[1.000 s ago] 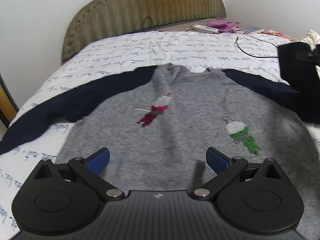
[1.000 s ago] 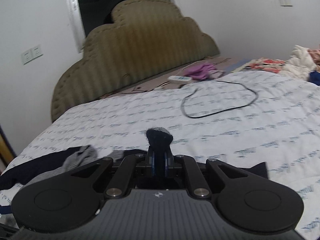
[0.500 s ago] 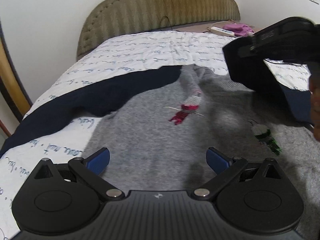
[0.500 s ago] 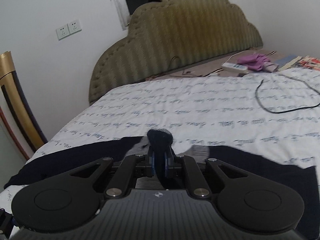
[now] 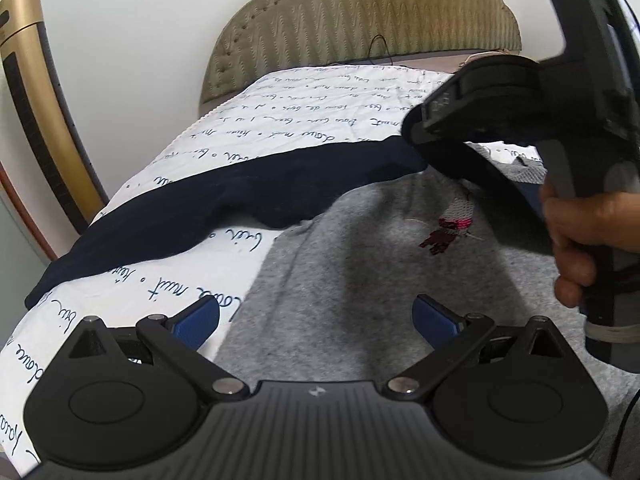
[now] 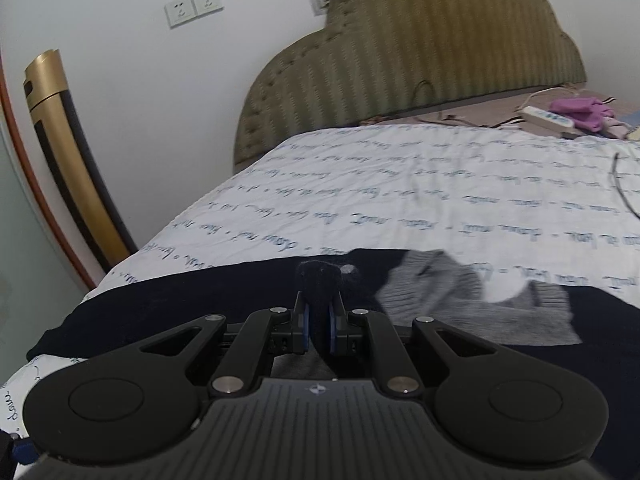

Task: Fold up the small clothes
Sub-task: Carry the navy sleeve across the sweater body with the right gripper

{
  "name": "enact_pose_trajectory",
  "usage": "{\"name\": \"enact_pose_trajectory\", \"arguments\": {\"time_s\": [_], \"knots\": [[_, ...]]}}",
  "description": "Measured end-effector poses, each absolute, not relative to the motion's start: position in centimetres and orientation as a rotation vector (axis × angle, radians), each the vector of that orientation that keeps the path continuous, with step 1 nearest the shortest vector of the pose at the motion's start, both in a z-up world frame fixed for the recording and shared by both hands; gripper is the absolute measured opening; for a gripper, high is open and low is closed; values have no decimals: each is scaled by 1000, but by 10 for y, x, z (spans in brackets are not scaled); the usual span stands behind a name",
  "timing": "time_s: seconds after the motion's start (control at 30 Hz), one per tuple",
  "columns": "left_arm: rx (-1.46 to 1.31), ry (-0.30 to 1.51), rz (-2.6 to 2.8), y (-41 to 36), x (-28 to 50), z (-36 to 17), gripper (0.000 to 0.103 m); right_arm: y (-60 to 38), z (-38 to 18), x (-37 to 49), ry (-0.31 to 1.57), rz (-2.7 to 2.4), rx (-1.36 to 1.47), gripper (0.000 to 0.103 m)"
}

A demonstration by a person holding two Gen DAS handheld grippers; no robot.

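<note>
A grey knit sweater (image 5: 360, 280) with navy sleeves lies face up on the bed. Its left navy sleeve (image 5: 192, 216) stretches out to the left. My left gripper (image 5: 316, 320) is open and empty, low over the sweater's left hem. My right gripper (image 6: 318, 320) is shut on a navy sleeve end (image 6: 320, 276) and holds it over the sweater's chest, near the grey collar (image 6: 452, 284). The right gripper's body (image 5: 500, 104) and the hand holding it fill the upper right of the left wrist view.
The bed has a white quilt with blue script (image 6: 400, 184) and an olive padded headboard (image 6: 420, 48). A power strip (image 6: 548, 116), purple cloth (image 6: 580, 108) and a black cable (image 6: 620, 184) lie far right. A gold and black chair back (image 5: 36, 92) stands left.
My right gripper has carried the navy sleeve end leftward across the sweater, from the right side to over the chest. My left gripper has shifted left toward the sweater's left edge, still open.
</note>
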State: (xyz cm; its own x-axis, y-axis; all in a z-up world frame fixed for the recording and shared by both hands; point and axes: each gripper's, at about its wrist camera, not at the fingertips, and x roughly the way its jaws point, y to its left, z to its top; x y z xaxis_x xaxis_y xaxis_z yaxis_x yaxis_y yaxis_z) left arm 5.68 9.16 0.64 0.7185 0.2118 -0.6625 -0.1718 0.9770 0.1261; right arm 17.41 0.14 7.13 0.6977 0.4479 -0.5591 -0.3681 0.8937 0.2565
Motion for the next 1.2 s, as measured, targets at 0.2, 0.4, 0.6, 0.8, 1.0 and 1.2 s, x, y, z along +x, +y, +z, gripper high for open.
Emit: {"name": "enact_pose_trajectory", "arguments": {"time_s": [0.2,0.4,0.6,0.8,1.0,1.2], "knots": [[19,771,229,101,57,5,103,25,64,179,701,509,102,20],[-4,792,230,105,55,3,103,27,54,177,767,552,103,57],[-25,795,251,109,57,2,103,11,64,166,755,570,105,62],[-43,802,276,114,58,-1,103,11,54,161,801,519,40,63],[-37,792,306,119,60,2,103,-5,67,143,785,551,40,64],[-30,795,312,117,61,2,103,-9,53,131,807,513,-24,64]]}}
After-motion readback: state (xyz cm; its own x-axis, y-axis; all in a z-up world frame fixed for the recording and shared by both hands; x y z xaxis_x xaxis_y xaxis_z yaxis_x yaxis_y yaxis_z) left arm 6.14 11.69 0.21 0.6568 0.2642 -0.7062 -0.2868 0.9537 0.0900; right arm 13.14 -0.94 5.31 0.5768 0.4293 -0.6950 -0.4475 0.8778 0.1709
